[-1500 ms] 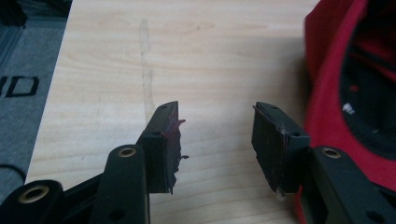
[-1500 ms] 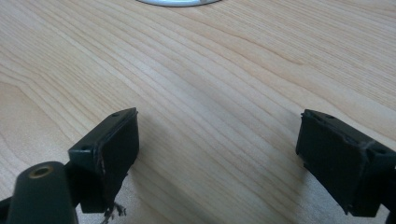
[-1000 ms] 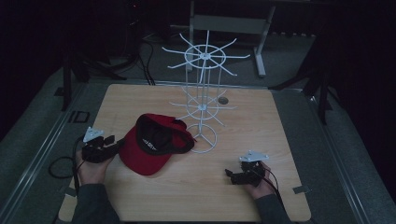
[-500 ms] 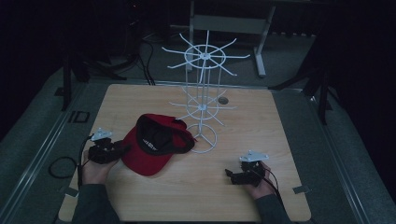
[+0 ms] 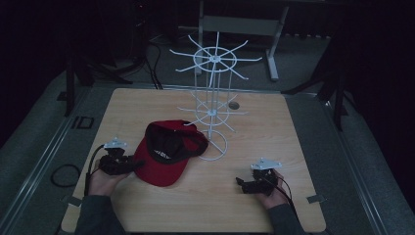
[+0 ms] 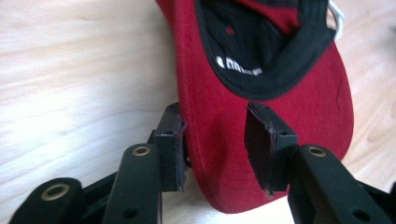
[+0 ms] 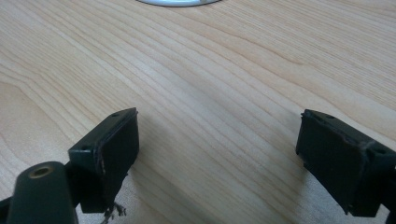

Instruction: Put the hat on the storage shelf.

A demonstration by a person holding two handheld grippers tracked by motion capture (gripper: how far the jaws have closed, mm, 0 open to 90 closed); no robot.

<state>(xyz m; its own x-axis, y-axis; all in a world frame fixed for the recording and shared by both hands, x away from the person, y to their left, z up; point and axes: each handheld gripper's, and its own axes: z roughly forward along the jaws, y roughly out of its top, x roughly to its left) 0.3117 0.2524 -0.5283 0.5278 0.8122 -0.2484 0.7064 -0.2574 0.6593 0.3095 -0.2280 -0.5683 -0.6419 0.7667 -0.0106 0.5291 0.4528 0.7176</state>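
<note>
Your grippers: black bodies, grey three-cornered top plates, brass-ringed screw holes, worn pads, black cables; grey sleeves.

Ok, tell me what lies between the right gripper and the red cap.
Bare wooden table in the high view; nothing lies between the right gripper and the red cap.

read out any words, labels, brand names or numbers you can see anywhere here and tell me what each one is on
"ID": dark letters on the grey floor beside the table's left edge, high view.
White print on the black sweatband inside the red cap: too blurred to read in the left hand-held gripper's view, too small in the high view.
No text shows on the white wire rack or the wood.
</note>
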